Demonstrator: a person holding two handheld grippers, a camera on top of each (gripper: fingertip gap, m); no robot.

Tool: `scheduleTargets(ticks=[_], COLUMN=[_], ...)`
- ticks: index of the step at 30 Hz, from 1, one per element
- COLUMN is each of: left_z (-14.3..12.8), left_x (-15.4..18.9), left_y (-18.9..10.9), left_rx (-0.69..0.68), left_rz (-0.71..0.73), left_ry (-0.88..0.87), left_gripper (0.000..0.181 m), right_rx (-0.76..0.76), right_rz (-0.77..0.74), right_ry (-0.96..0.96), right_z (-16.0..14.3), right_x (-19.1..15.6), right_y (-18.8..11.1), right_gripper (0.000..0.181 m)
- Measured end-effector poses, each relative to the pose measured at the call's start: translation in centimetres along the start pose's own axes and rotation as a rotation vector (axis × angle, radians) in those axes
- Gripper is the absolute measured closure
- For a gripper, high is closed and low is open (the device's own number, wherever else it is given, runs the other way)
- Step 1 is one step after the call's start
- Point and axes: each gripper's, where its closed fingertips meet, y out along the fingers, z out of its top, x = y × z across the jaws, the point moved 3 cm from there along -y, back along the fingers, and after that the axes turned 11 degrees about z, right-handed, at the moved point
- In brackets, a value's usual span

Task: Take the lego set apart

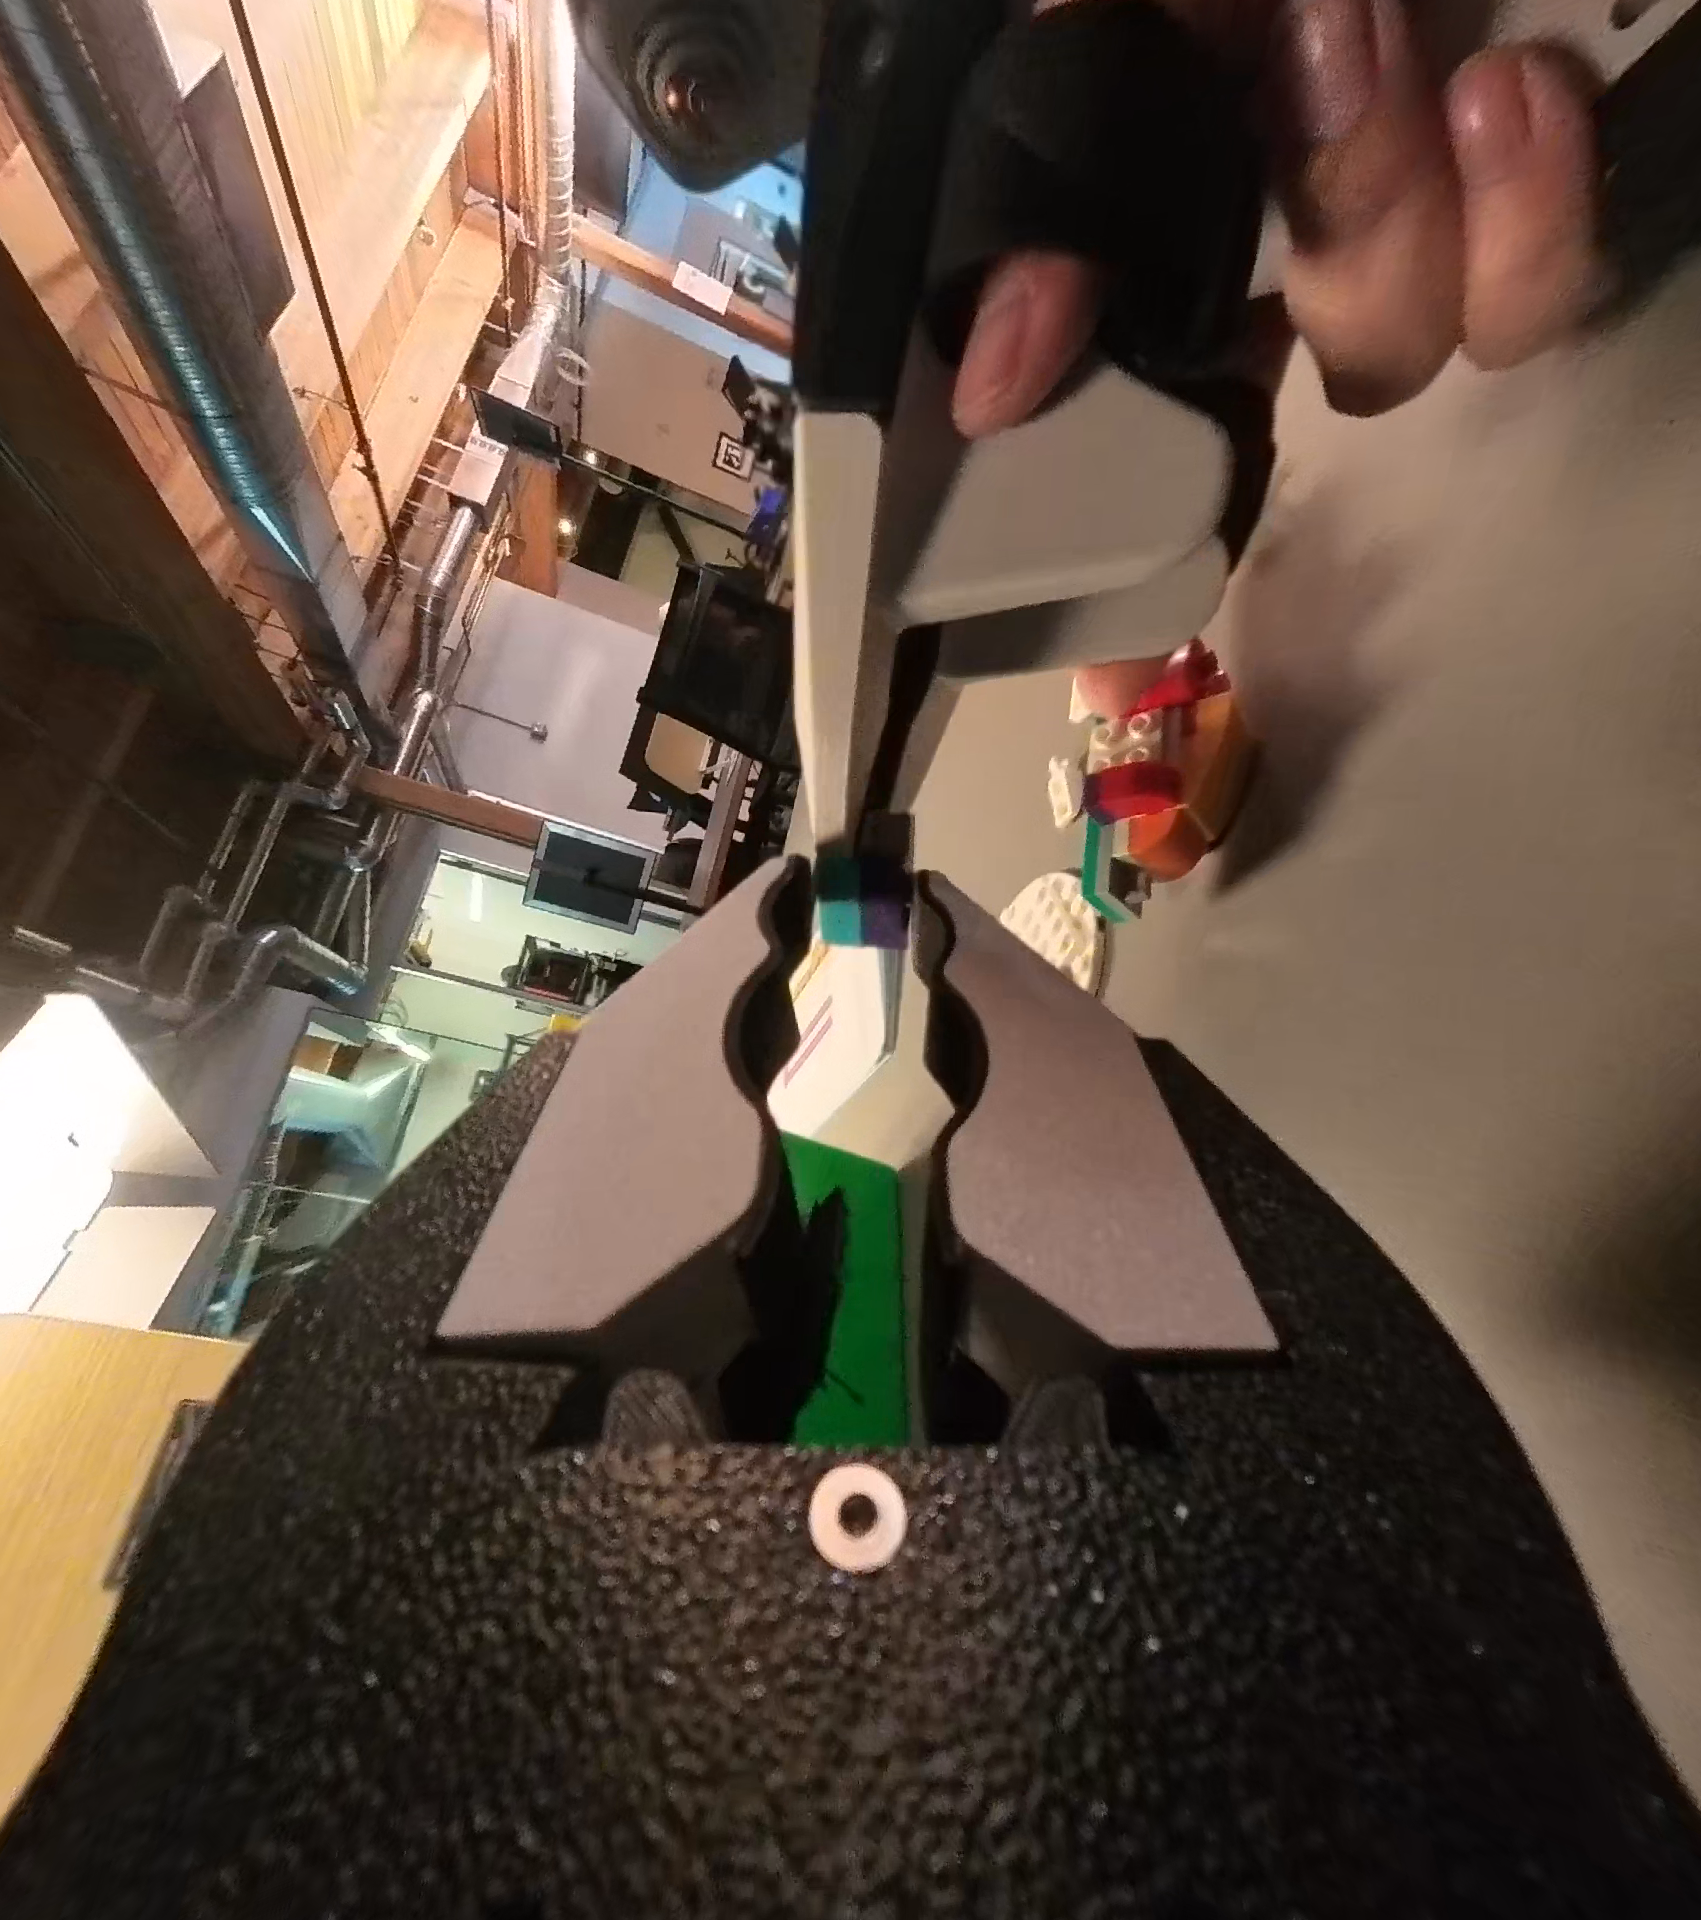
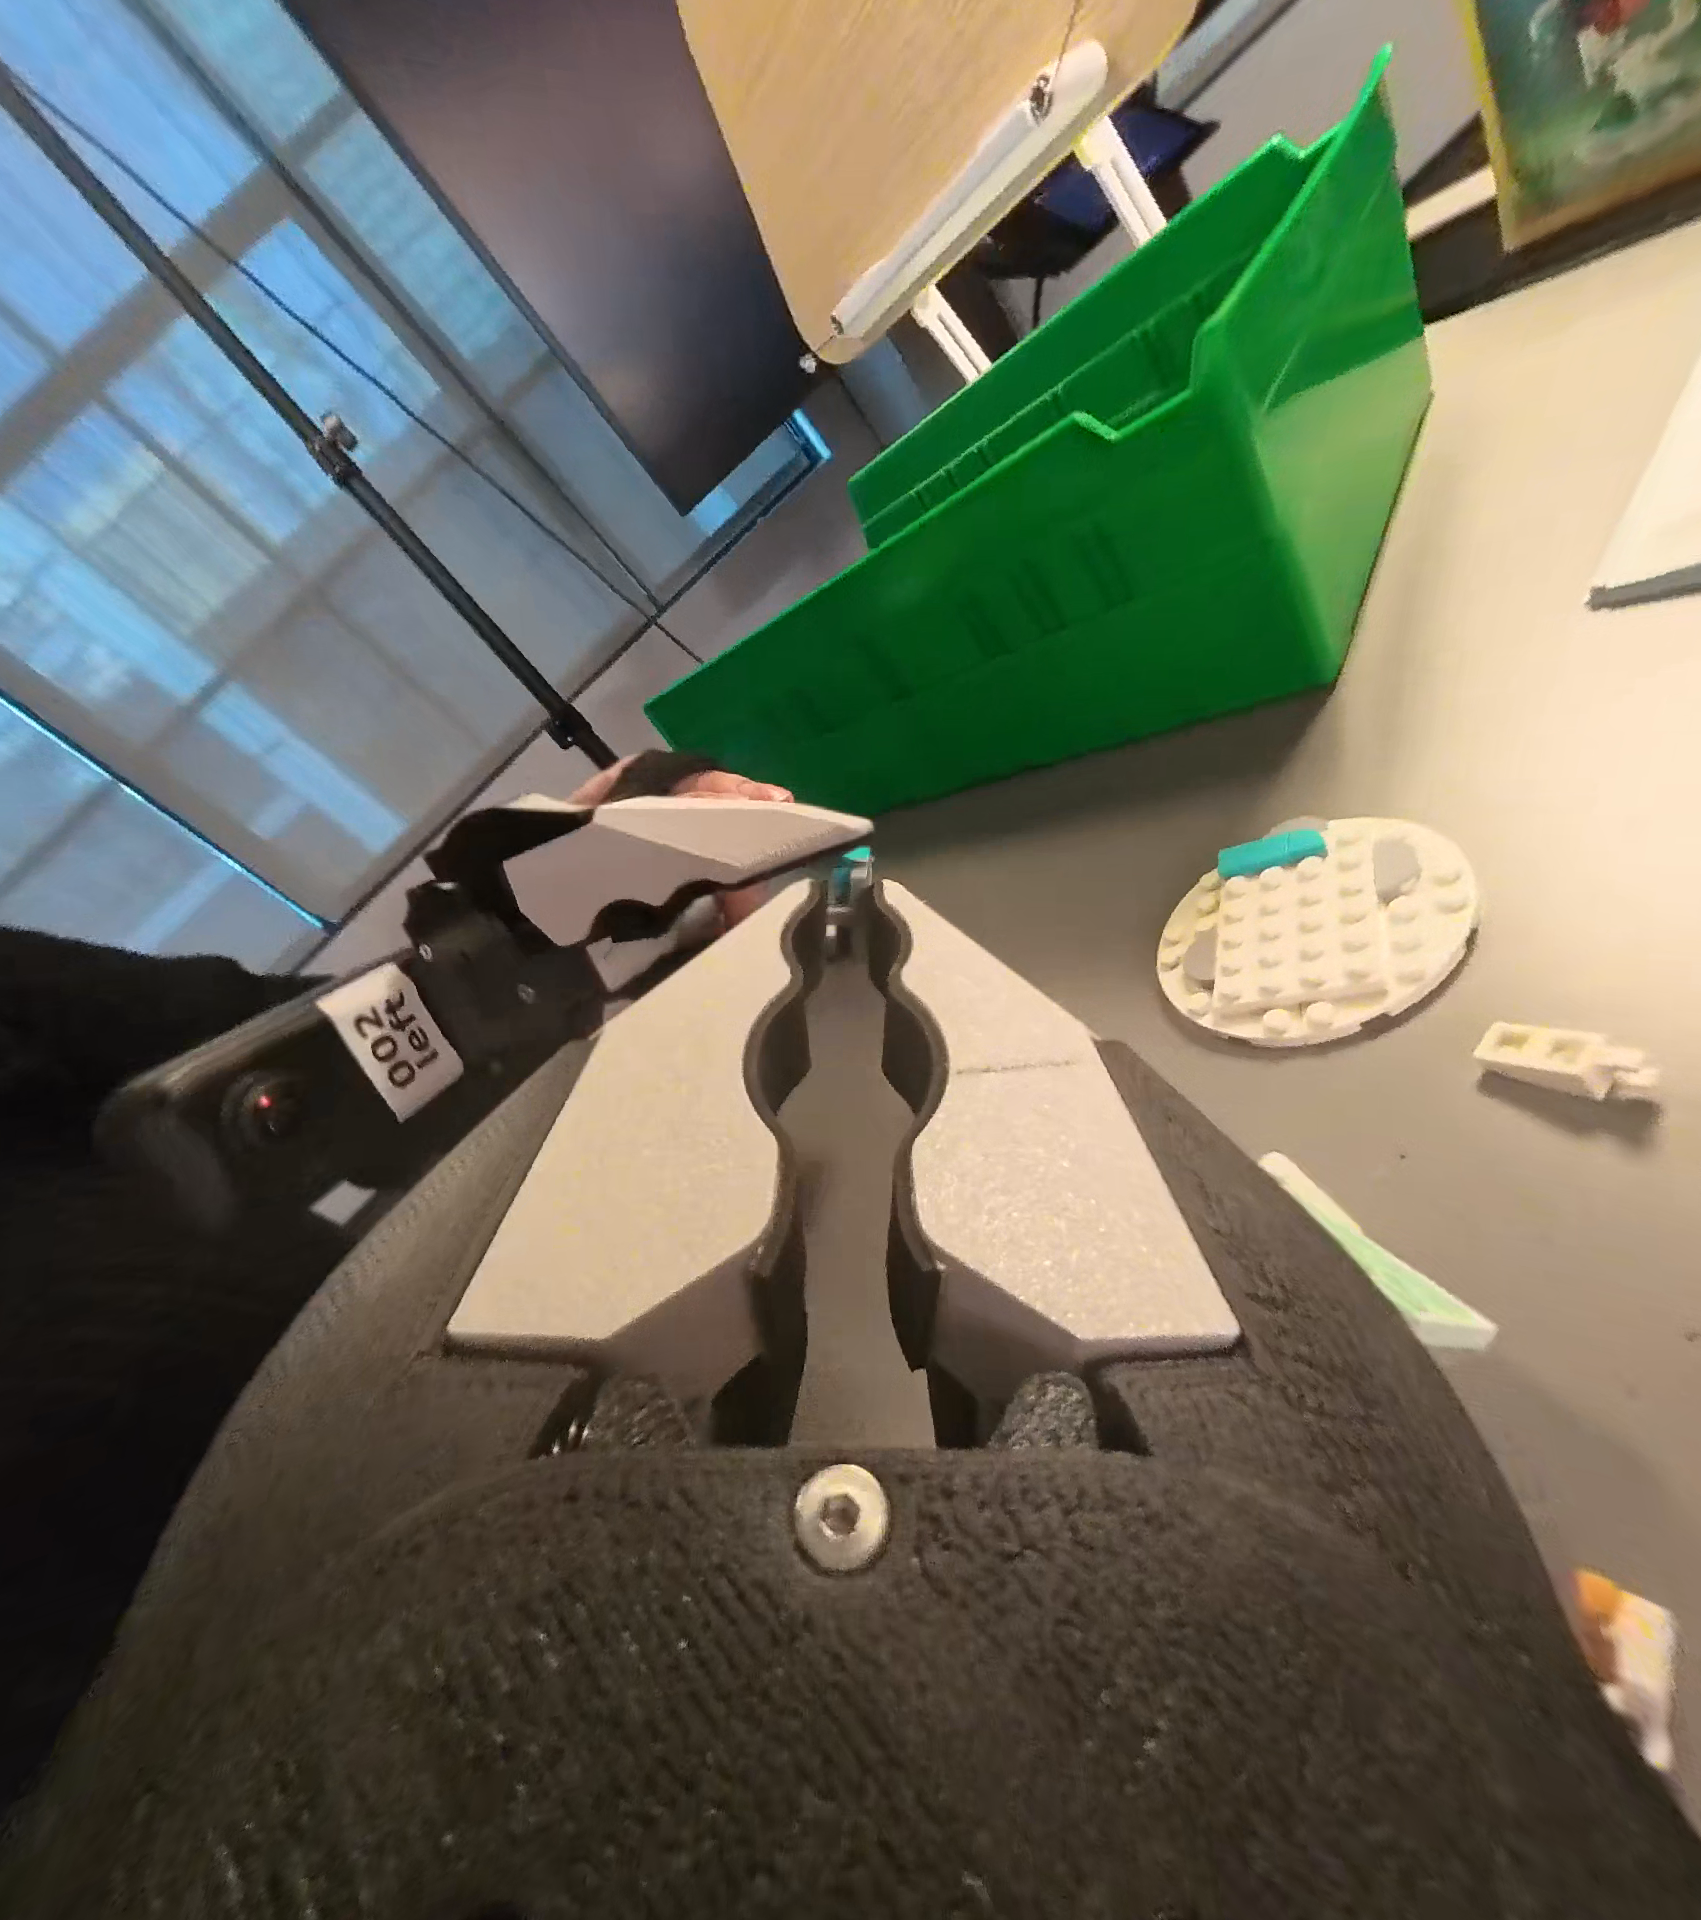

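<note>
A small teal and purple lego assembly (image 1: 856,920) hangs above the grey table between both grippers. My left gripper (image 1: 861,896) is shut on it, one fingertip on each side. My right gripper (image 1: 865,831) comes in from above in a person's hand and pinches the far end of the same piece. In the right wrist view my right gripper (image 2: 846,899) is nearly closed on the teal and grey piece (image 2: 851,868). The left gripper's upper finger (image 2: 700,842) reaches in from the left and meets the piece at its tip.
A green bin (image 2: 1085,582) stands on the table behind the grippers. A white round plate (image 2: 1428,971) carrying white plates and a teal brick lies to the right. Loose white pieces (image 2: 1563,1070) and a teal-edged strip (image 2: 1376,1257) lie near it. A red, orange and white lego pile (image 1: 1163,790) lies beyond. Left and right tips are no more than a few centimetres apart.
</note>
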Motion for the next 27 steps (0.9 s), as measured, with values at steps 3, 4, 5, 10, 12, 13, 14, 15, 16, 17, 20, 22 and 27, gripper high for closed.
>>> scheduleTargets(ticks=[3, 4, 5, 10, 12, 13, 14, 15, 16, 17, 20, 22, 27], left_z=[-0.4, -0.5, -0.6, -0.6, -0.6, -0.6, -0.6, -0.7, -0.7, -0.8, -0.9, -1.0, -1.4], left_x=[0.3, 0.4, 0.5, 0.9, 1.0, 1.2, 1.4, 1.6, 1.8, 2.1, 2.7, 3.1, 3.0], left_y=[0.1, 0.1, 0.0, -0.3, -0.6, -0.8, -1.0, -1.3, -1.5, -1.7, -2.4, -2.6, -2.8], left_rx=[-0.032, -0.04, -0.044, -0.067, -0.066, -0.067, -0.064, -0.061, -0.061, -0.063, -0.067, -0.074, -0.075], left_rz=[-0.019, -0.047, -0.072, -0.196, -0.272, -0.314, -0.352, -0.384, -0.412, -0.44, -0.503, -0.542, -0.554], left_ry=[0.017, 0.001, -0.03, -0.15, -0.209, -0.234, -0.248, -0.254, -0.261, -0.265, -0.266, -0.278, -0.307], left_gripper=[0.164, 0.165, 0.165, 0.165, 0.165, 0.165, 0.165, 0.165, 0.165, 0.165, 0.164, 0.163, 0.164], right_rx=[0.003, -0.011, -0.026, -0.167, -0.231, -0.265, -0.304, -0.342, -0.38, -0.419, -0.509, -0.569, -0.58], right_rz=[-0.015, -0.029, -0.04, -0.127, -0.144, -0.149, -0.153, -0.156, -0.16, -0.163, -0.167, -0.152, -0.175], right_ry=[0.026, 0.007, -0.024, -0.289, -0.385, -0.429, -0.47, -0.509, -0.549, -0.59, -0.701, -0.773, -0.859], right_z=[-0.4, -0.5, -0.6, -1.1, -1.4, -1.6, -2.0, -2.3, -2.6, -3.0, -4.0, -4.8, -5.0], right_x=[0.2, 0.3, 0.3, 0.0, -0.3, -0.4, -0.4, -0.5, -0.5, -0.5, -0.5, -0.7, -0.7], right_y=[0.5, 0.5, 0.5, 0.6, 0.6, 0.6, 0.7, 0.7, 0.8, 0.9, 1.0, 1.1, 1.3], right_gripper=[0.175, 0.175, 0.175, 0.175, 0.175, 0.175, 0.174, 0.174, 0.174, 0.175, 0.175, 0.181, 0.181])
